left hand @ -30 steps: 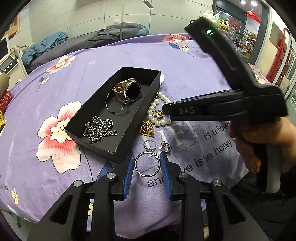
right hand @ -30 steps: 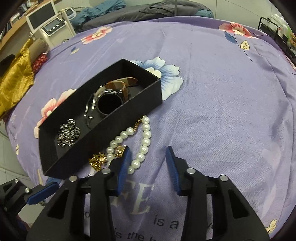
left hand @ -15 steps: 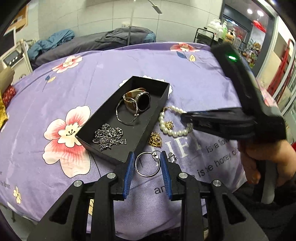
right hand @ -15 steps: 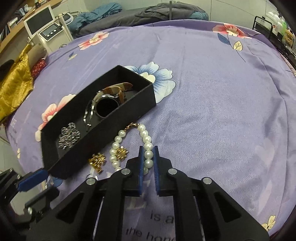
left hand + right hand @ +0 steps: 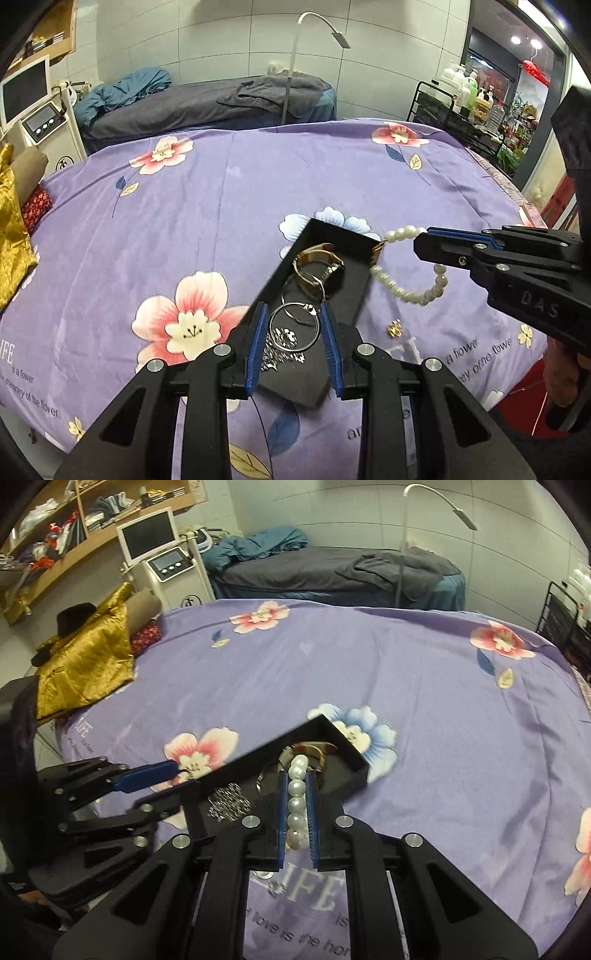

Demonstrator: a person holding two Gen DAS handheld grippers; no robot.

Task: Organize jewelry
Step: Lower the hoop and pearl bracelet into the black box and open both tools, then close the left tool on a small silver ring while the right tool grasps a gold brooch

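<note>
Between the fingers of the left gripper [image 5: 290,330] a silver ring [image 5: 294,331] is clamped across its width, held up over the near half of the black box [image 5: 352,302], which lies on the purple floral bedspread [image 5: 177,229]. Below and beyond these fingers, inside the box, sit a silver chain cluster [image 5: 282,349], a thin silver bangle and a gold watch [image 5: 319,267] with a dark dial; these pieces count as already stowed.

To the right of the left fingers, outside the box wall, a small gold charm [image 5: 395,328] lies loose on the bedspread.

Farther right, the right gripper [image 5: 297,805] is clenched on a pearl bracelet [image 5: 410,266]. The right wrist view shows a row of pearls [image 5: 297,805] pinched lengthwise between its fingers. The left wrist view shows the remaining loop hanging free off the fingertips, with its gold clasp end near the far right corner of the box. The bracelet is raised off the bedspread and just beside the box rim; whether the clasp touches the rim cannot be told.

Just behind the right fingers, on the printed lettering, two small silver pieces [image 5: 271,882] lie on the bedspread.

Judged progress: roughly midway. Three items are boxed, two are in transit and ready for release over the box, and the gold charm plus the small silver pieces are left to collect.
</note>
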